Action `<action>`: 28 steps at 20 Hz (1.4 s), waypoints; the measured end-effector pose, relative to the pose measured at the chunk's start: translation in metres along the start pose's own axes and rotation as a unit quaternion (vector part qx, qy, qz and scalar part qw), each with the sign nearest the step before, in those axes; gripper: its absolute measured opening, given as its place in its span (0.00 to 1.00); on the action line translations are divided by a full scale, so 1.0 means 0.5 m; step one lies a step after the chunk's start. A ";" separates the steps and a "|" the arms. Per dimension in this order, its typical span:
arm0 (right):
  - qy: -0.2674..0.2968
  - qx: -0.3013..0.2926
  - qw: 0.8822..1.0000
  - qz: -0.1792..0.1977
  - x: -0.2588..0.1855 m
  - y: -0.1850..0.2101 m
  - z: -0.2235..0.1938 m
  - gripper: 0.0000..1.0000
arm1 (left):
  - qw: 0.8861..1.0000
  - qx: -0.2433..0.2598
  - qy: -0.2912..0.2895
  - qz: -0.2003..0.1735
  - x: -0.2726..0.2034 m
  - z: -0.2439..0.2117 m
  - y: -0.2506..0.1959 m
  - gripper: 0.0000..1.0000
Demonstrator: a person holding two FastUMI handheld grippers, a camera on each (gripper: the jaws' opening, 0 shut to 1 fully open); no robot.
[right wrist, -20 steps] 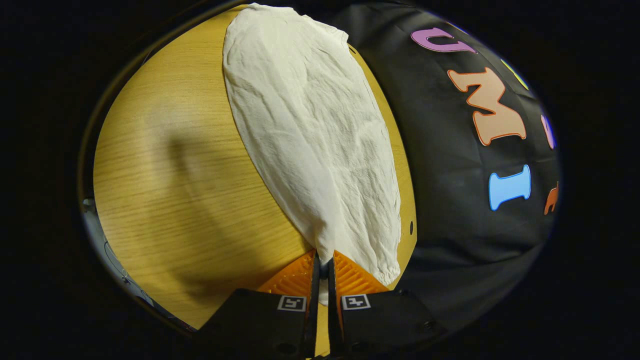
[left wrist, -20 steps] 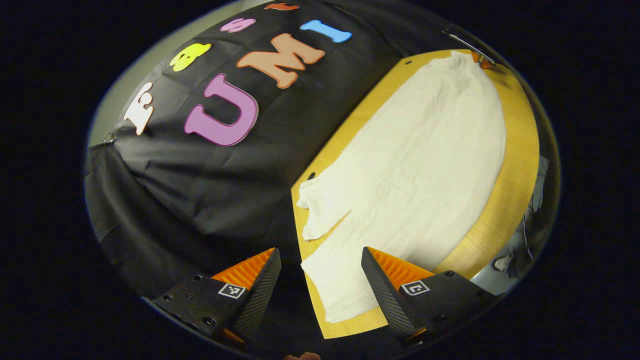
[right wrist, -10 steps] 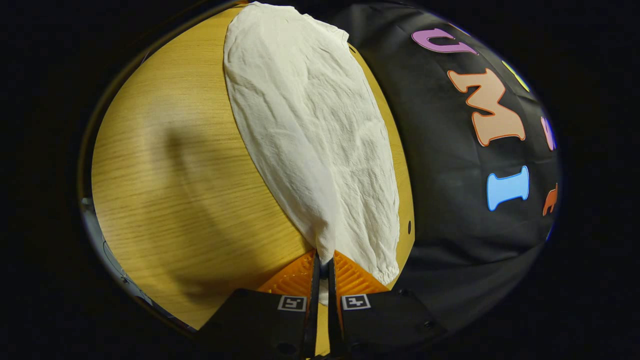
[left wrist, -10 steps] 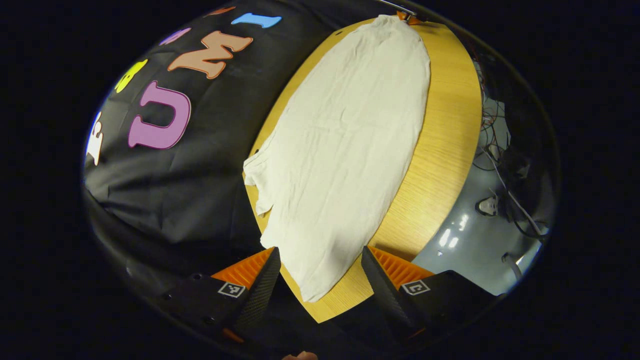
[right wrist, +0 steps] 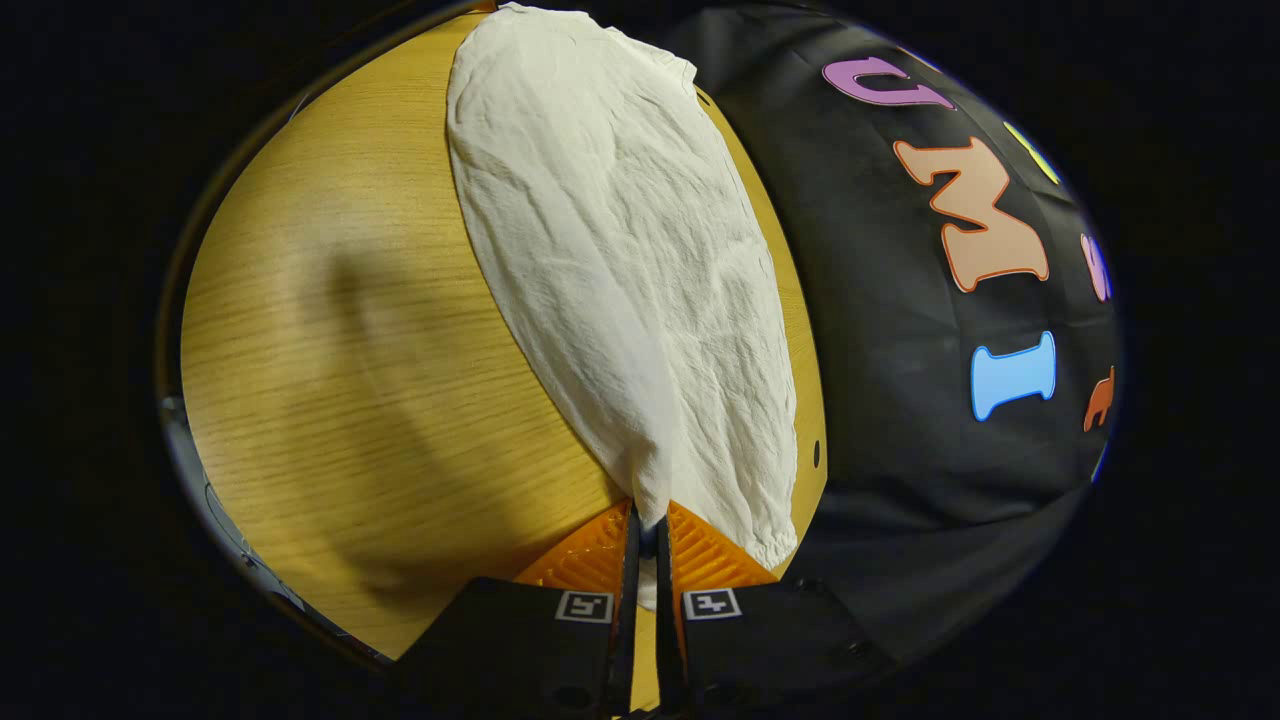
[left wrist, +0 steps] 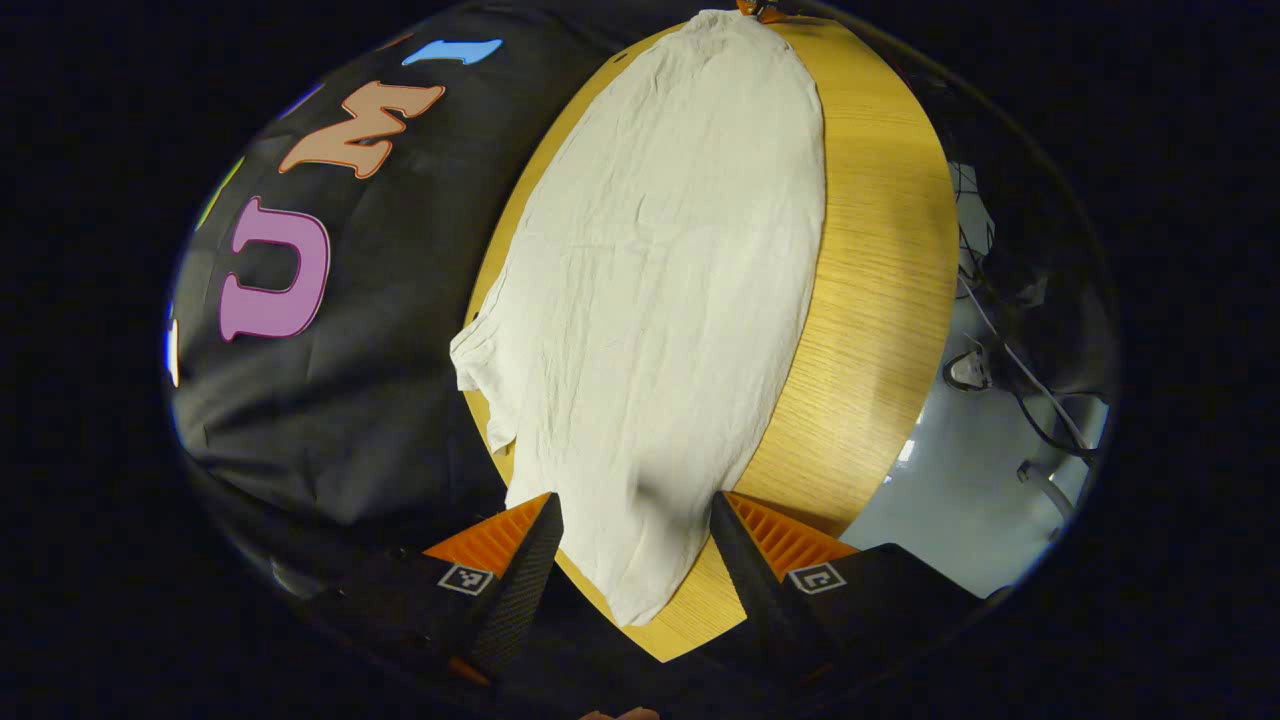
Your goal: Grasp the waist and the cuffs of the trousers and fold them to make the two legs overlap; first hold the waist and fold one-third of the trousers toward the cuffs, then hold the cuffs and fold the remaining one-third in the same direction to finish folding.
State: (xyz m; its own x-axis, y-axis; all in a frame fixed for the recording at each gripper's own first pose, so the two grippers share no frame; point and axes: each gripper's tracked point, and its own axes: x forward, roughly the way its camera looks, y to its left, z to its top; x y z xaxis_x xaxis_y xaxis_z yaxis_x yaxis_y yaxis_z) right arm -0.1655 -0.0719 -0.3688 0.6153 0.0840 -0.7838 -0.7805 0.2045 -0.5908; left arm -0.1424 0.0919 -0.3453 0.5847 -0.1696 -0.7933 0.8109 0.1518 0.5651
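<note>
Right tool [right wrist: 641, 535] pinches the trousers' [right wrist: 640, 270] edge; left tool [left wrist: 635, 545] gapes over their end.

I note the trousers [left wrist: 660, 300] are plain cream-white, unpatterned, with fine creases. The table [left wrist: 880, 300] beneath is honey-yellow wood with straight grain lines. At four o'clock in my left gripper view, the floor [left wrist: 960, 500] is pale grey, crossed by dark and white cables [left wrist: 1010, 370].
</note>
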 end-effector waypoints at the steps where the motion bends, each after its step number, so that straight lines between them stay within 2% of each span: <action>1: 0.000 0.000 1.000 -0.001 0.001 0.000 -0.001 0.11 | 1.000 0.002 0.000 0.001 0.007 0.001 0.007 0.91; 3: 0.001 0.000 1.000 -0.002 0.000 0.000 -0.001 0.11 | 1.000 0.005 0.006 -0.004 0.022 -0.001 0.012 0.90; 6: 0.001 0.000 1.000 -0.003 0.000 0.000 -0.001 0.11 | 1.000 0.005 0.015 -0.024 0.037 0.002 0.008 0.82; 7: 0.000 0.000 1.000 -0.003 0.000 0.000 -0.001 0.11 | 0.999 0.004 0.020 -0.029 0.043 -0.001 0.005 0.66; 9: 0.000 -0.001 1.000 -0.003 0.001 0.000 -0.001 0.11 | 0.999 0.011 0.025 -0.037 0.048 -0.002 -0.001 0.46; 14: -0.002 -0.001 1.000 -0.005 -0.001 -0.001 0.000 0.11 | 0.997 -0.013 0.038 -0.058 0.046 -0.004 -0.023 0.17; 15: -0.003 -0.002 1.000 -0.005 0.000 -0.001 0.000 0.11 | 0.997 -0.016 0.038 -0.059 0.045 -0.002 -0.025 0.08; 16: -0.005 -0.002 1.000 -0.005 0.000 -0.001 0.000 0.11 | 0.998 -0.016 0.039 -0.055 0.046 -0.003 -0.023 0.04; 19: -0.008 0.002 1.000 -0.004 -0.002 -0.006 -0.001 0.13 | 0.998 -0.015 0.048 -0.047 0.044 -0.008 -0.023 0.00; 22: -0.009 0.002 1.000 -0.004 -0.010 -0.027 -0.001 0.13 | 0.996 -0.041 0.060 -0.055 0.042 -0.013 -0.021 0.00; 25: -0.023 0.000 0.999 -0.028 -0.026 -0.084 0.011 0.11 | 0.996 -0.053 0.061 -0.029 0.028 -0.004 0.031 0.00; 28: -0.038 0.009 0.997 -0.061 -0.036 -0.151 0.023 0.13 | 0.996 -0.070 0.060 0.004 0.025 0.017 0.093 0.00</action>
State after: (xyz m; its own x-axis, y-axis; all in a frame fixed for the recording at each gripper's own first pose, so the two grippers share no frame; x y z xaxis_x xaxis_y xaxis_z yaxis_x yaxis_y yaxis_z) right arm -0.1164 -0.0775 -0.3079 0.7128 0.1310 -0.6890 -0.6975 0.2349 -0.6769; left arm -0.0969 0.0886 -0.3269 0.5771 -0.0509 -0.8151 0.7900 0.2880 0.5413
